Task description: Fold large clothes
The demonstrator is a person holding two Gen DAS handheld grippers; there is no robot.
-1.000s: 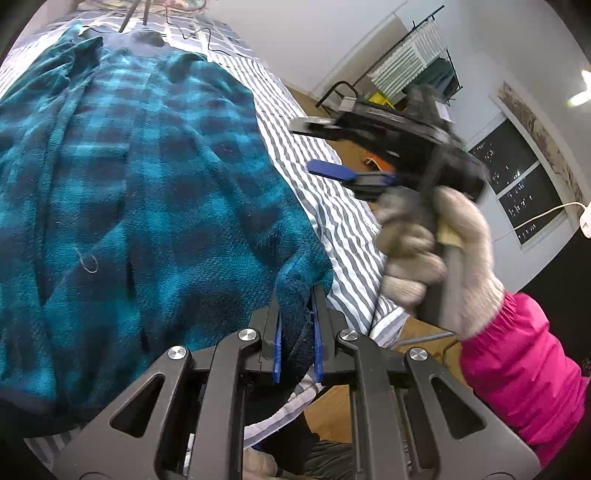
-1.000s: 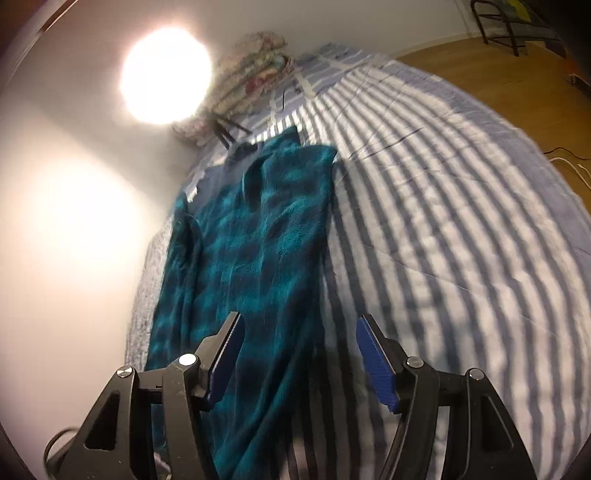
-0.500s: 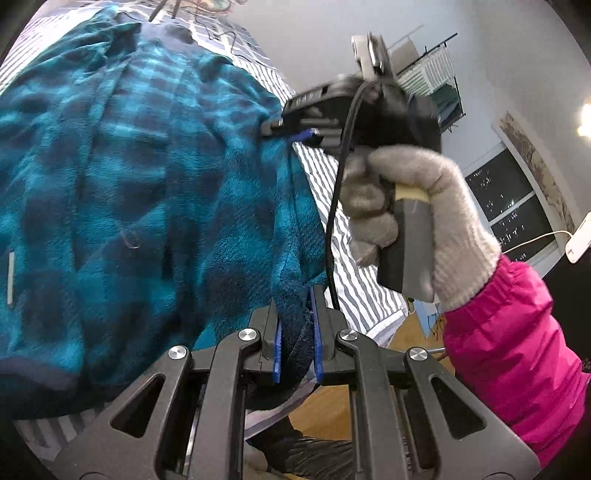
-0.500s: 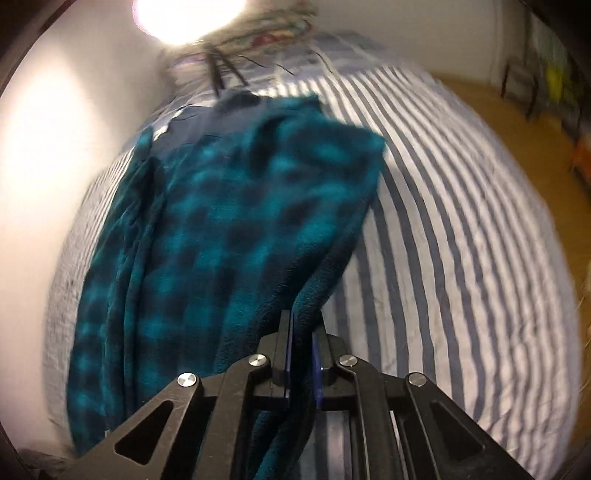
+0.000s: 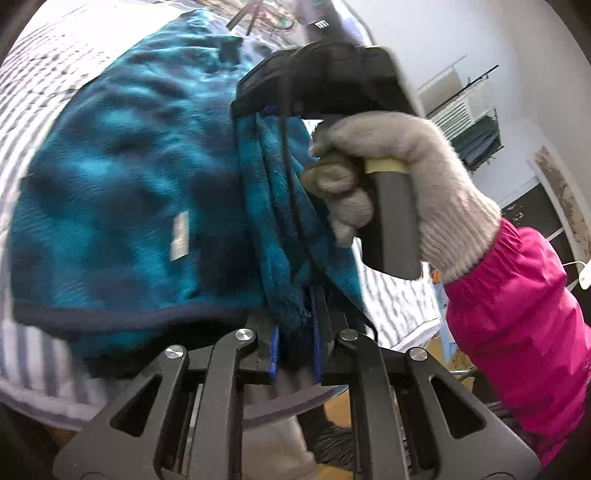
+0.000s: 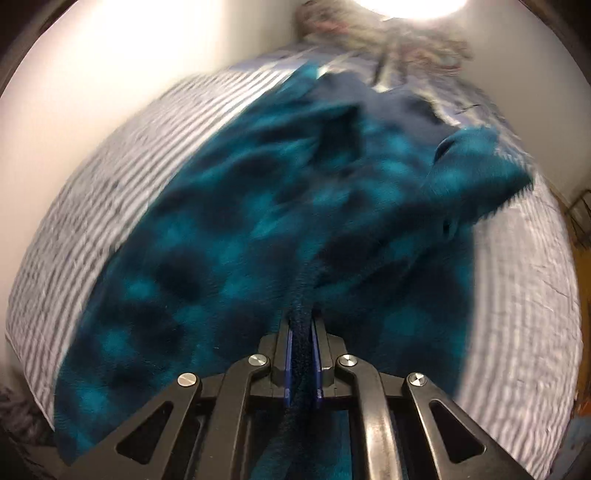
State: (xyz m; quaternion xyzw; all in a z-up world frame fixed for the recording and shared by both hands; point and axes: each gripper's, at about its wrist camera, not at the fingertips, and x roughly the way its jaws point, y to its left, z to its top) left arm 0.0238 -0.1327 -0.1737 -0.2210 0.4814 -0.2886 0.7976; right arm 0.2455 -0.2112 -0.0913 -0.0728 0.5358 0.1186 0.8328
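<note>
Fingers, left gripper (image 5: 293, 350): drawn narrow, blue pads pinching a bunched edge of the teal plaid fleece garment (image 5: 122, 177) at the bottom of the left wrist view.

Fingers, right gripper (image 6: 302, 363): likewise drawn narrow, blue pads clamped on a dark rolled fold of the same garment. In the left wrist view this gripper appears from the side, its black body above the cloth and teal fabric hanging from under its front.

Teal plaid fleece garment: large, dark blue and teal checks, navy binding along the hem. It lies spread over the bed (image 6: 92, 206), with the near edge lifted off the bedding between the two grippers. A small pale label (image 5: 180, 236) is sewn on the inner face. A navy section sits at the garment's far end in the right wrist view, and one corner sticks up and out to the right there.

Bed: covered in a grey-and-white striped sheet, visible on both sides of the garment.

Right hand (image 5: 399, 184): in a grey knit glove, wrapped round the right gripper's handle; pink sleeve (image 5: 517, 325) at the wrist.

Surroundings: a bright lamp (image 6: 410, 5) at the head of the bed, a bundle of patterned cloth just below it, blurred. A drying rack (image 5: 469, 122) stands by the white wall.
</note>
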